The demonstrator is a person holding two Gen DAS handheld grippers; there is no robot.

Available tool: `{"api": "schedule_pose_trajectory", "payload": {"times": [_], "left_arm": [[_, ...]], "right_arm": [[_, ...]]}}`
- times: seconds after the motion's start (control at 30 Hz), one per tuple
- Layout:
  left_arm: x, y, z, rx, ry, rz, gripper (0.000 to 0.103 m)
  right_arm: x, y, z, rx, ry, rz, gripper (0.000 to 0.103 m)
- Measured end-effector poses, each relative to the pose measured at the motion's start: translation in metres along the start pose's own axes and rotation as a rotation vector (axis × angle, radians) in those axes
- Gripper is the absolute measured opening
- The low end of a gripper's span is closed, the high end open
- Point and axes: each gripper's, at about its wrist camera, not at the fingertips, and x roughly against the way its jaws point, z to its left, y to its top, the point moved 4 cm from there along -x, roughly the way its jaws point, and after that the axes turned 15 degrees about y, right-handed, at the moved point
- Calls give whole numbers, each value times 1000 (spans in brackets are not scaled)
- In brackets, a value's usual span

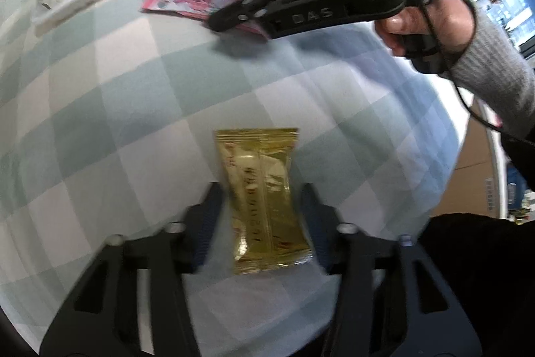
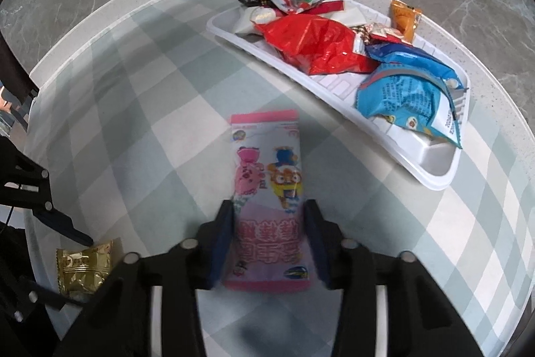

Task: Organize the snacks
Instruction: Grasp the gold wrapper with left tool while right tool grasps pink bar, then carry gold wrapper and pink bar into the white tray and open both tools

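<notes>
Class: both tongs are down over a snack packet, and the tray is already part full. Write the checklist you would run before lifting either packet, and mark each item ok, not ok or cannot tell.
1. Gold packet centred between the left tongs: ok.
2. Pink packet centred between the right tongs: ok.
3. Left pads pressing on the gold packet: not ok, gaps show on both sides.
4. Right pads pressing on the pink packet: cannot tell, they sit at its edges.
5. Free space in the tray: ok, the near end is bare.
6. Both packets flat on the tablecloth: ok.
</notes>
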Motion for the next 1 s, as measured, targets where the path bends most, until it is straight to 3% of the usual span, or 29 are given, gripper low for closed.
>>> {"api": "schedule_pose_trajectory", "payload": {"times": [0.2, 0.53, 0.8, 1.0], "left_arm": [[1, -1, 8, 16, -10, -13, 29], [21, 12, 24, 80, -90, -68, 29], [45, 61, 68, 150, -114, -147, 29], [59, 119, 112, 188, -95, -209, 29]], "right_arm": [[10, -6, -8, -78, 46, -39, 28], [39, -22, -19, -291, 250, -177, 27], [70, -3, -23, -377, 328, -294, 27], [83, 25, -37, -412, 311, -358, 27]]}}
